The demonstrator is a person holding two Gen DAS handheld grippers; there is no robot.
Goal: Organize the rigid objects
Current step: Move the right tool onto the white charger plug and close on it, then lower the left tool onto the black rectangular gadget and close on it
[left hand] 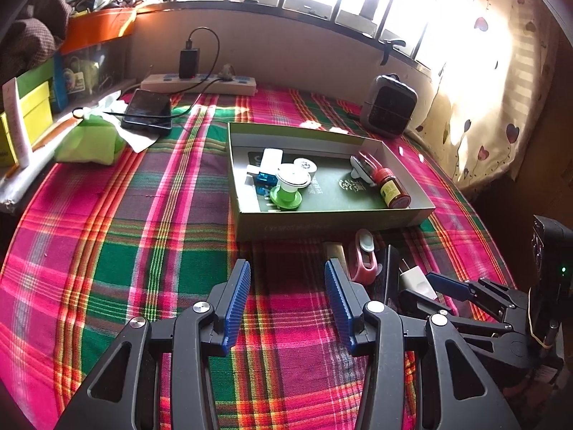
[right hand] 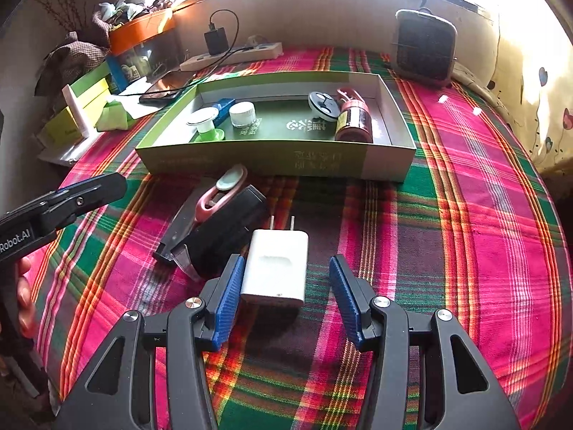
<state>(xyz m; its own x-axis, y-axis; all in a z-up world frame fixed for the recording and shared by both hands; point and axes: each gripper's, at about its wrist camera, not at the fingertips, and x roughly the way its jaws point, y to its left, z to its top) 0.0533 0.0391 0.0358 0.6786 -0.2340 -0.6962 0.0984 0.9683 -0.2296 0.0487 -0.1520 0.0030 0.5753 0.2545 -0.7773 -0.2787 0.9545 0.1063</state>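
A shallow green cardboard box (left hand: 322,220) (right hand: 250,159) lies on the plaid cloth and holds a red jar (left hand: 394,188) (right hand: 354,122), a green-and-white cap (left hand: 286,188) (right hand: 207,127), a blue piece and other small items. My right gripper (right hand: 283,268) is open, its jaws around a white plug charger (right hand: 277,268) (left hand: 417,279) lying on the cloth; the left pad touches it. Beside it lie a black block (right hand: 222,236) and a pink clip (right hand: 218,193) (left hand: 363,258). My left gripper (left hand: 286,276) is open and empty over bare cloth in front of the box.
A power strip (left hand: 200,84) with a black charger, a phone (left hand: 148,109), and green and yellow boxes (left hand: 32,114) stand at the back left. A small heater (left hand: 388,105) (right hand: 424,46) stands at the back right by the curtain.
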